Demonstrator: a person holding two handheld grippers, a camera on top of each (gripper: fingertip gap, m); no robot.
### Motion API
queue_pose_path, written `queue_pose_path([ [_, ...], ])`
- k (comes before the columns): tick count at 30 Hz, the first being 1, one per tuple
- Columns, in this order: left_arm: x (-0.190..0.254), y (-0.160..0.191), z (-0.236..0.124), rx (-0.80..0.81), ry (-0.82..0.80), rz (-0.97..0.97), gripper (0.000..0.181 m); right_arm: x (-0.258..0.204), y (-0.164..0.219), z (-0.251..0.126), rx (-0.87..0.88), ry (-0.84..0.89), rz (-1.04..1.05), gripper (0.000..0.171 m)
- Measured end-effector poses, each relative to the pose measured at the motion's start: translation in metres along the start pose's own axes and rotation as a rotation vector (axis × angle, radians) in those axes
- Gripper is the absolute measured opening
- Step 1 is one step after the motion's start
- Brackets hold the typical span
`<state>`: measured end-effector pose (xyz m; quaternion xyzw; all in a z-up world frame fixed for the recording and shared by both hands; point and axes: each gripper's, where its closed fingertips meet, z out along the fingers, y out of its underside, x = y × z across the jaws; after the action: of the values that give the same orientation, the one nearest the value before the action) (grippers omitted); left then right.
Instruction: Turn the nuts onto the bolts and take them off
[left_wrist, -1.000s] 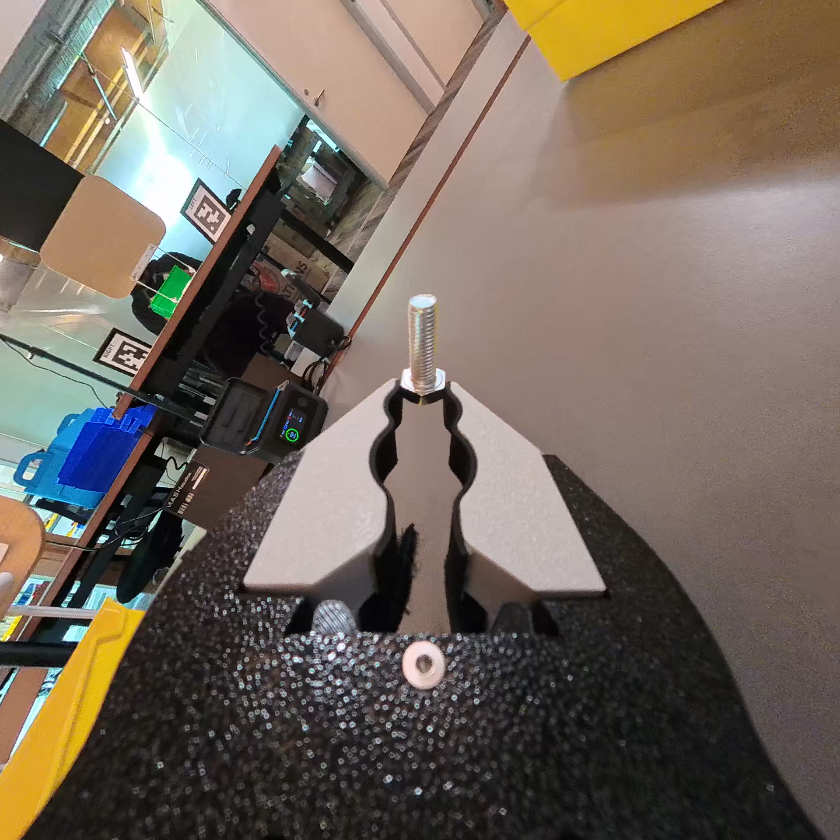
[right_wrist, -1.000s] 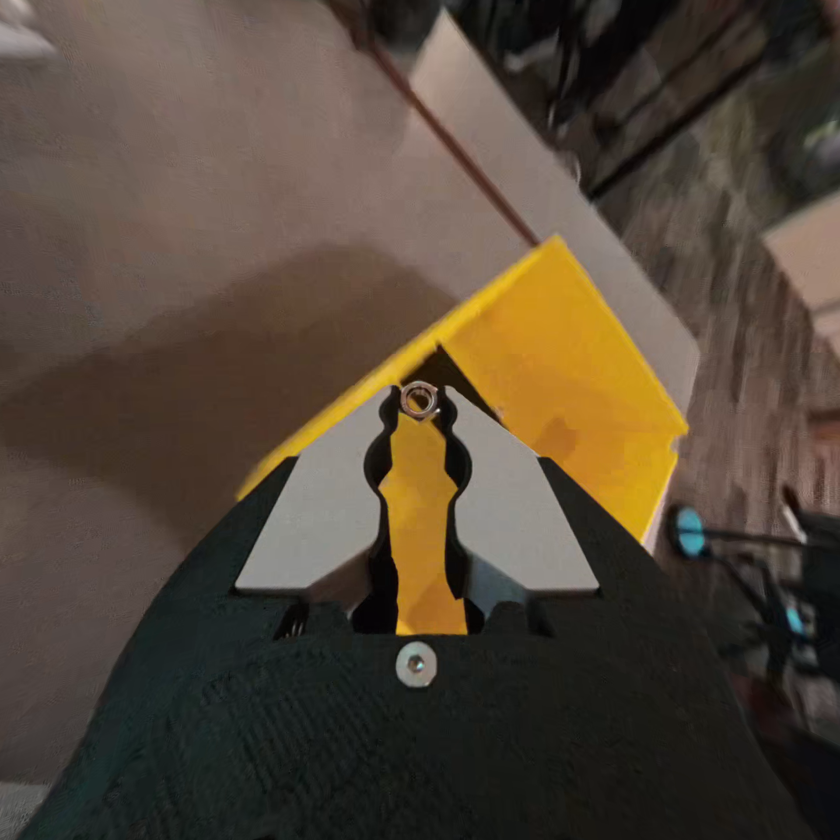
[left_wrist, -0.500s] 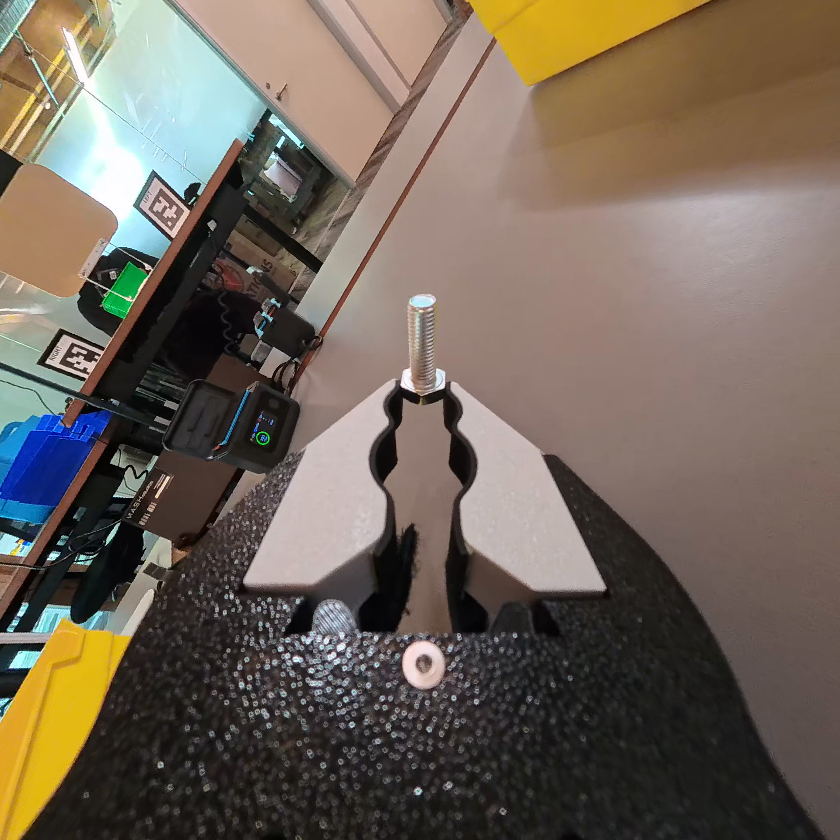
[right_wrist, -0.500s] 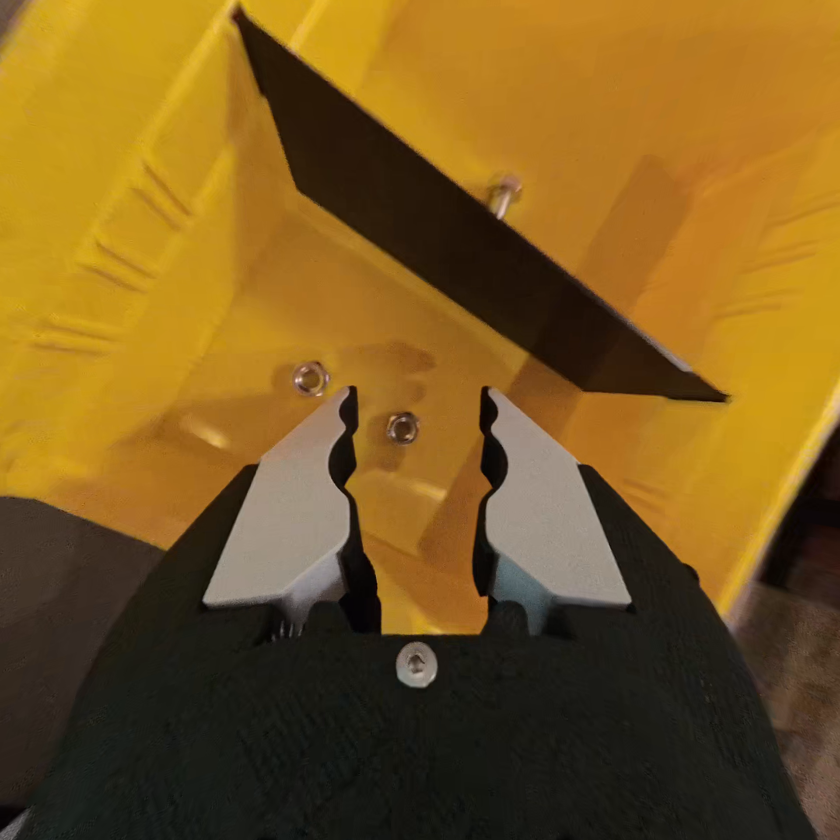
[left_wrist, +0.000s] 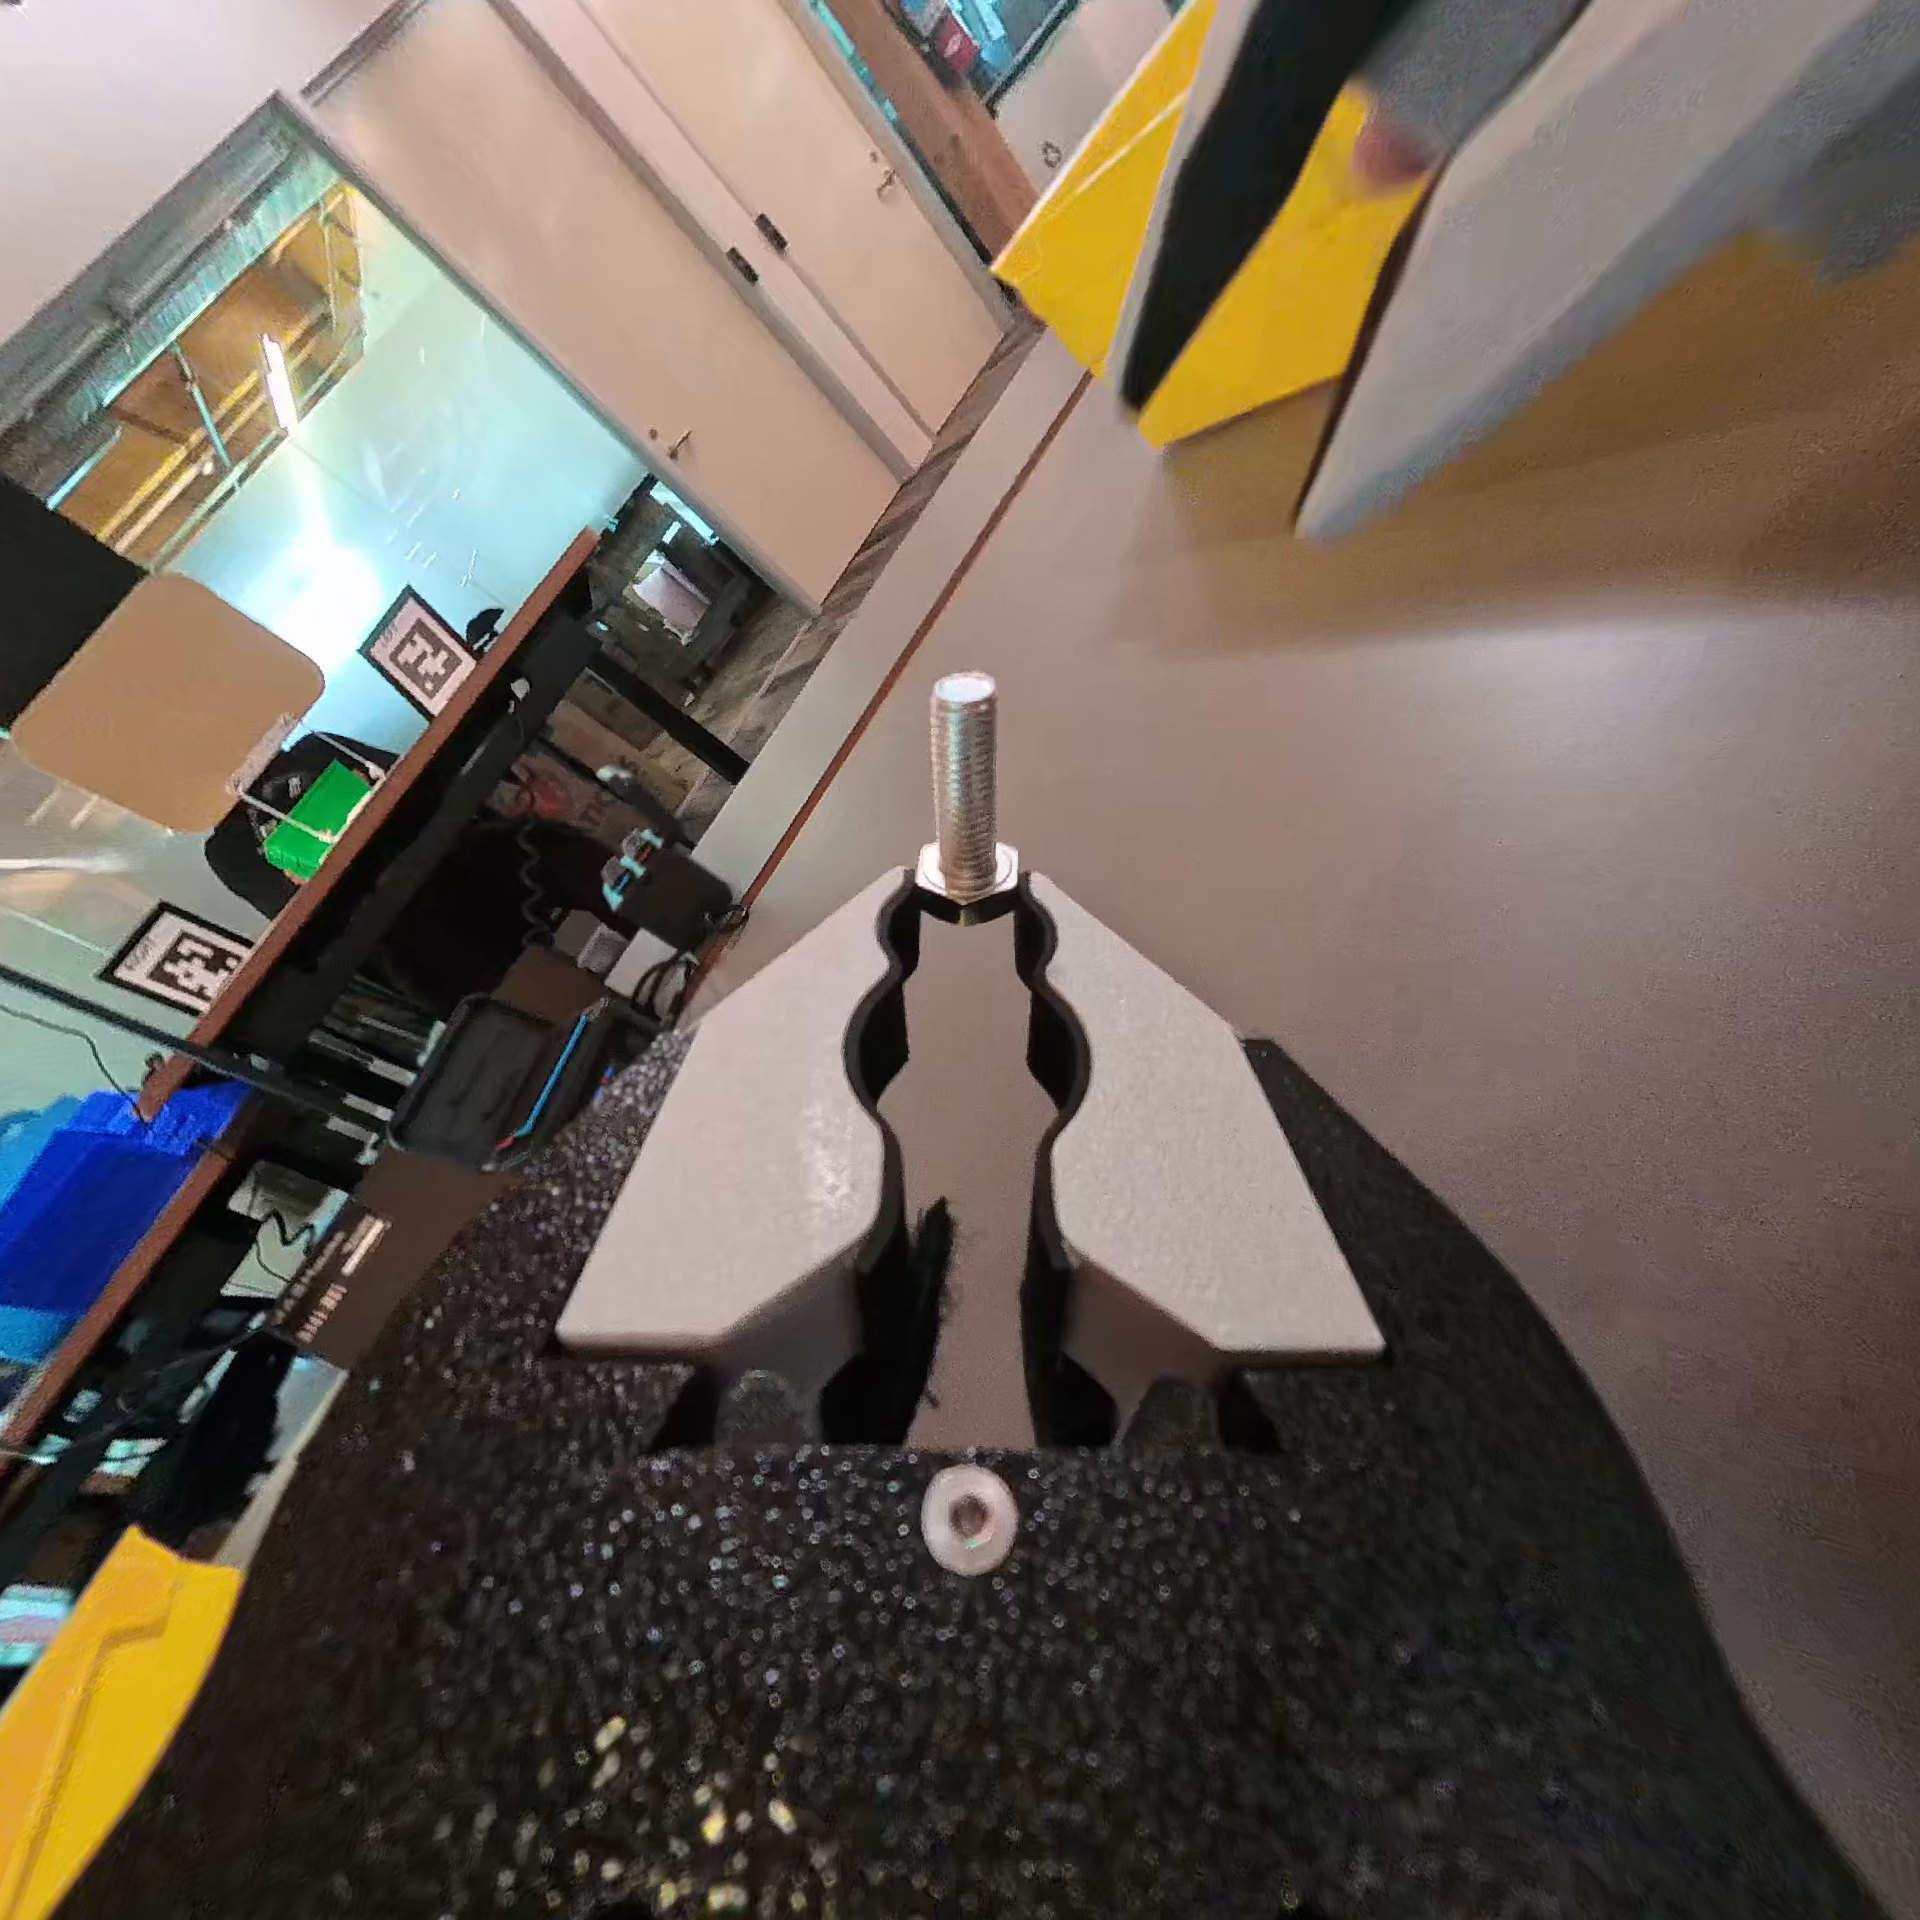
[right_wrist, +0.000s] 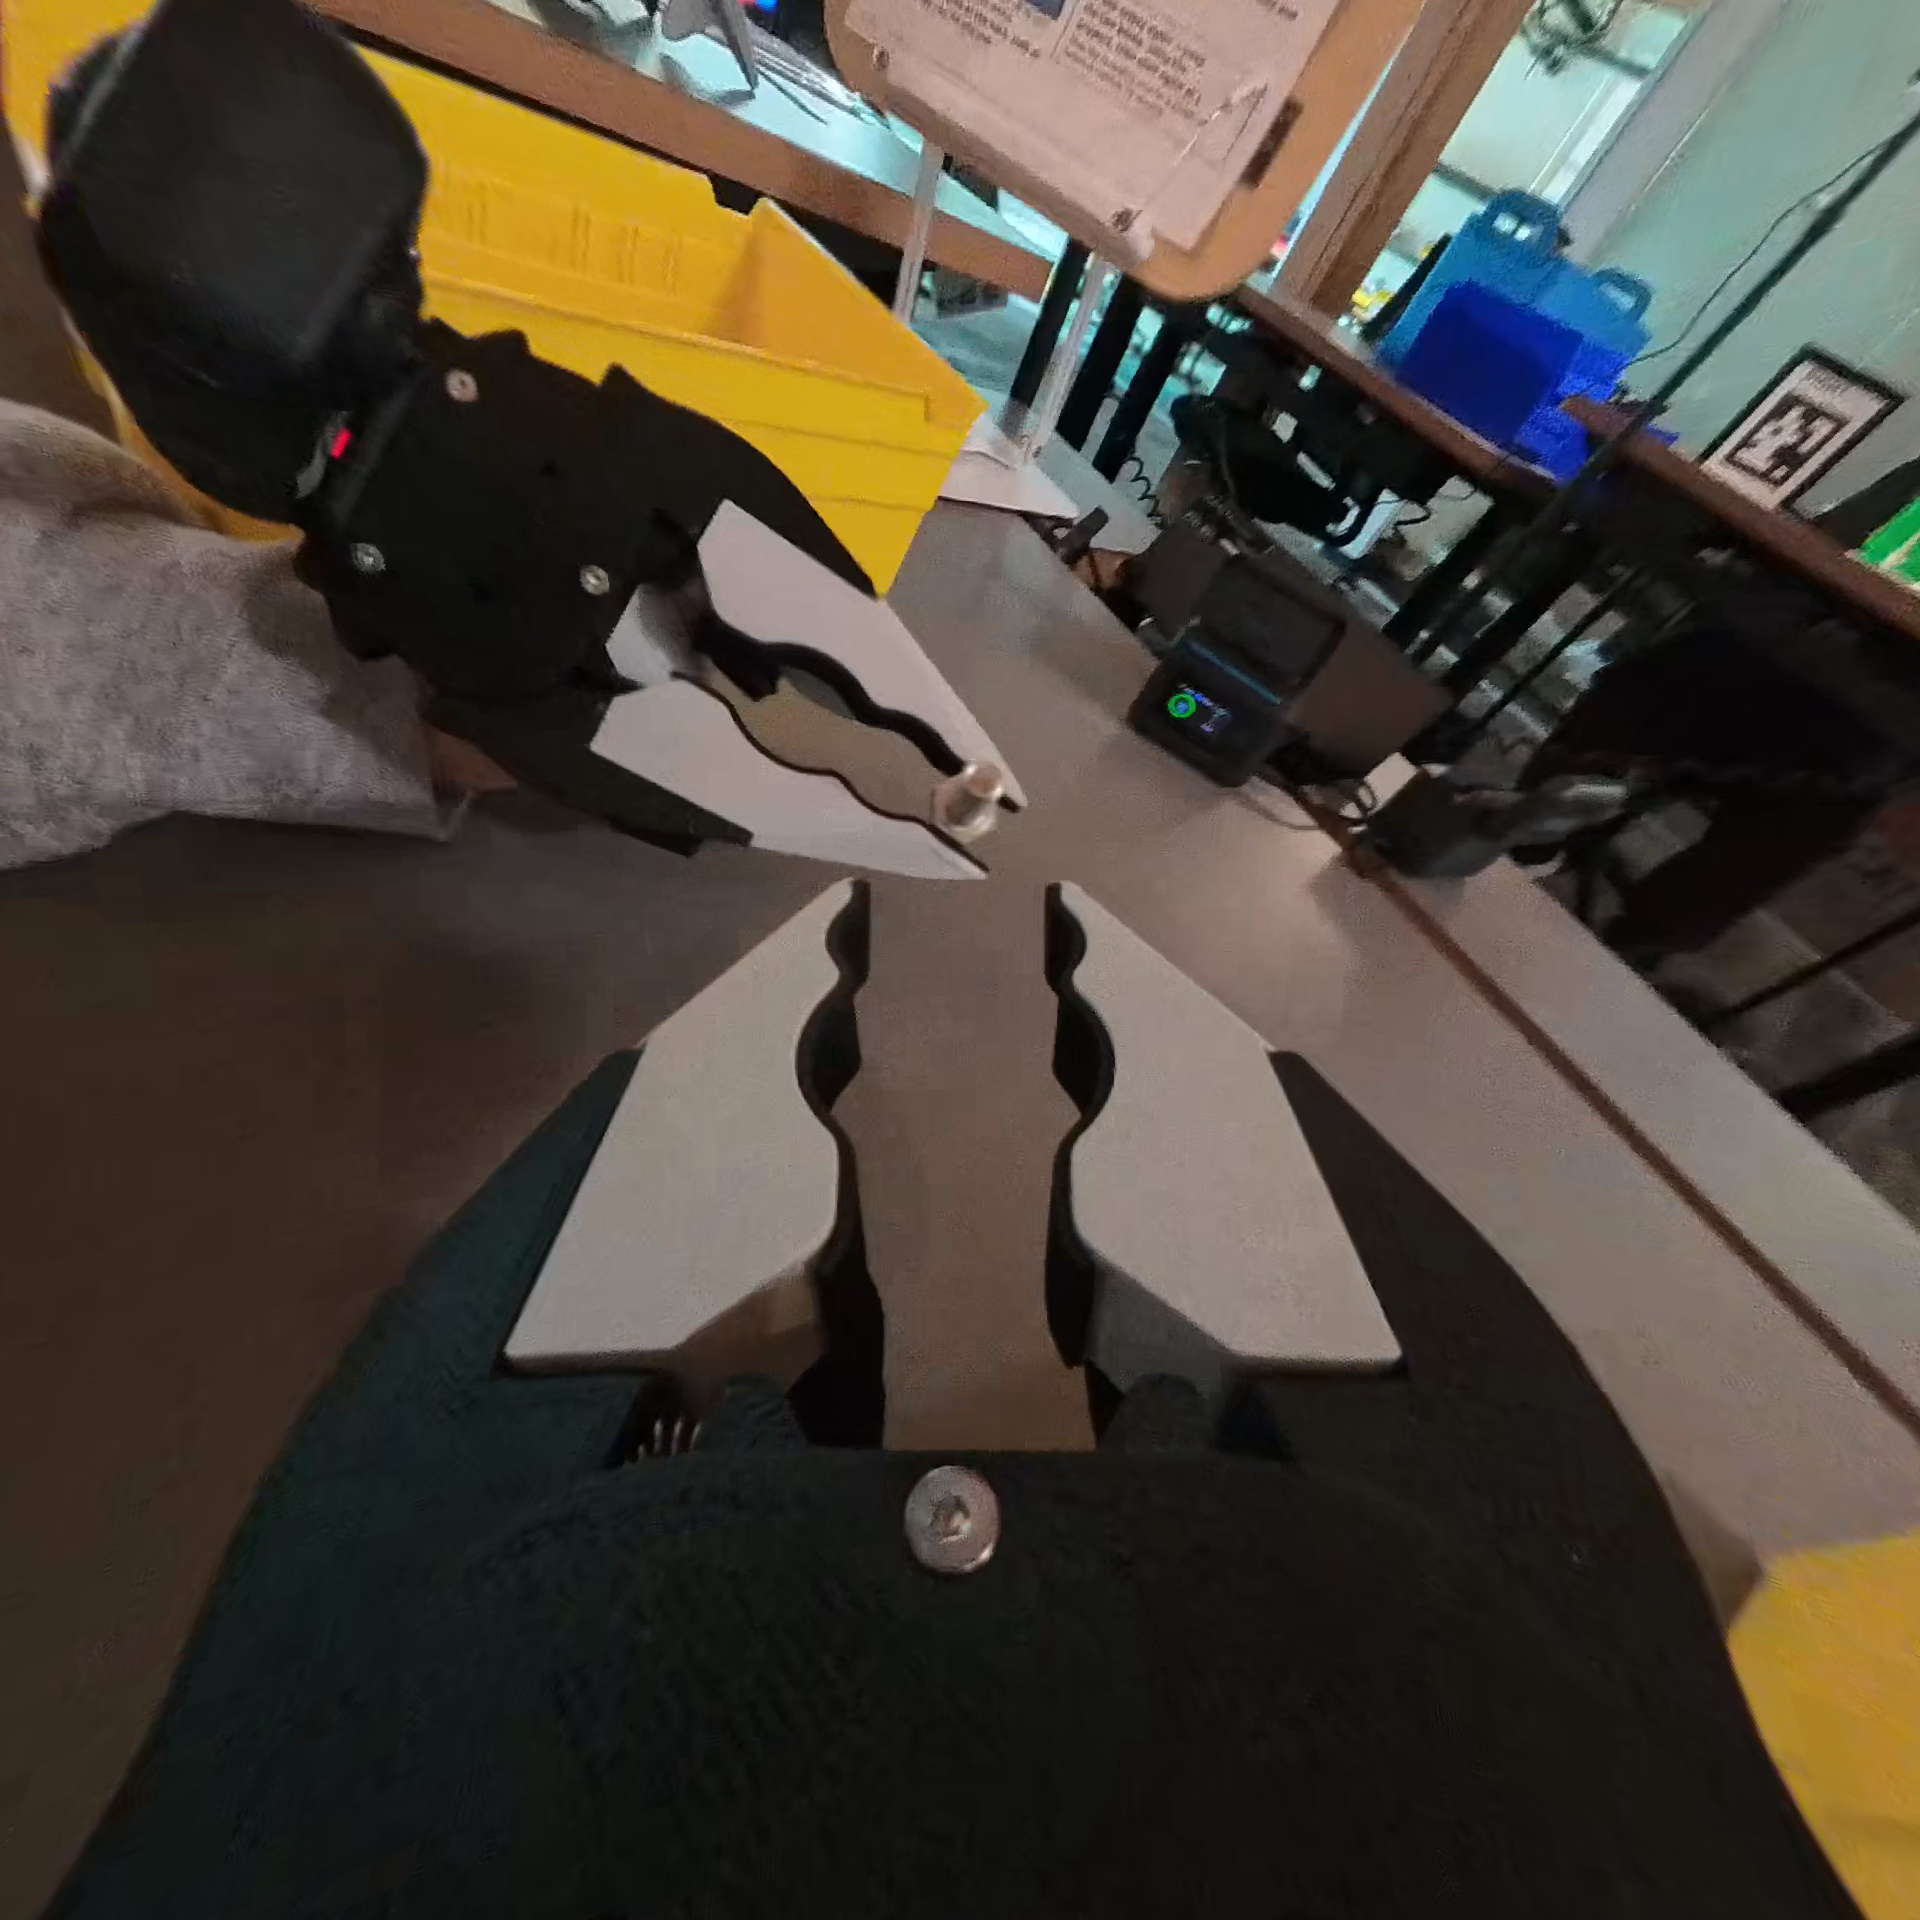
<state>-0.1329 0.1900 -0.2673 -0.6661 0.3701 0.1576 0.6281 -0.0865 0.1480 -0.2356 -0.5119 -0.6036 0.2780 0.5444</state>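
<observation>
My left gripper is shut on the hex head of a silver bolt, whose bare threaded shank points forward over the grey table. No nut is on the shank. My right gripper is open and empty, just short of the left gripper, which shows in the right wrist view holding the bolt end-on towards me. In the left wrist view the right gripper's grey fingers hang blurred at the top right, above and beyond the bolt tip.
A yellow bin stands on the table's far side in the left wrist view. Another yellow bin sits behind the left gripper, and a yellow corner at the lower right. A grey sleeve lies at left. The table edge runs along the right. Left tips to right tips: about 7 cm.
My right gripper opened and dropped its nut into the yellow bin, then swung away to face the left gripper. The left gripper kept hold of the bolt with little motion.
</observation>
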Motion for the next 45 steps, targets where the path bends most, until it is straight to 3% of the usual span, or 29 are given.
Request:
queue_pose_path([
  [6, 0.012, -0.002, 0.003, -0.012, 0.029, 0.108, 0.016, -0.005, 0.006, 0.023, -0.014, -0.003, 0.176, 0.022],
  [17, 0.025, -0.004, 0.005, -0.018, 0.063, 0.199, 0.016, -0.001, 0.020, 0.029, -0.114, -0.010, 0.185, 0.008],
  [18, 0.022, -0.010, 0.003, 0.016, 0.041, 0.195, 0.024, 0.003, 0.016, 0.025, -0.115, -0.008, 0.179, 0.008],
  [21, 0.007, -0.025, -0.004, 0.120, -0.027, 0.110, 0.048, 0.042, 0.001, -0.003, -0.132, 0.117, 0.092, 0.008],
  [24, 0.000, -0.018, -0.005, 0.106, -0.023, 0.021, 0.051, 0.113, -0.001, -0.050, -0.195, 0.292, 0.099, 0.008],
  [27, -0.002, -0.020, -0.005, 0.124, -0.022, 0.003, 0.047, 0.185, 0.031, -0.099, -0.372, 0.439, 0.193, 0.008],
  [30, 0.003, -0.019, -0.003, 0.106, -0.009, 0.039, 0.045, 0.225, 0.088, -0.129, -0.596, 0.449, 0.379, 0.008],
  [35, 0.009, -0.016, 0.000, 0.086, 0.016, 0.065, 0.043, 0.239, 0.167, -0.139, -0.857, 0.355, 0.519, 0.008],
  [38, 0.010, -0.015, 0.000, 0.083, 0.023, 0.053, 0.042, 0.241, 0.189, -0.140, -0.892, 0.348, 0.576, 0.008],
  [42, 0.007, -0.014, 0.001, 0.079, 0.011, 0.042, 0.046, 0.254, 0.172, -0.144, -0.783, 0.448, 0.613, 0.024],
  [45, 0.000, -0.015, 0.000, 0.079, -0.024, 0.019, 0.052, 0.251, 0.107, -0.142, -0.623, 0.538, 0.451, 0.028],
])
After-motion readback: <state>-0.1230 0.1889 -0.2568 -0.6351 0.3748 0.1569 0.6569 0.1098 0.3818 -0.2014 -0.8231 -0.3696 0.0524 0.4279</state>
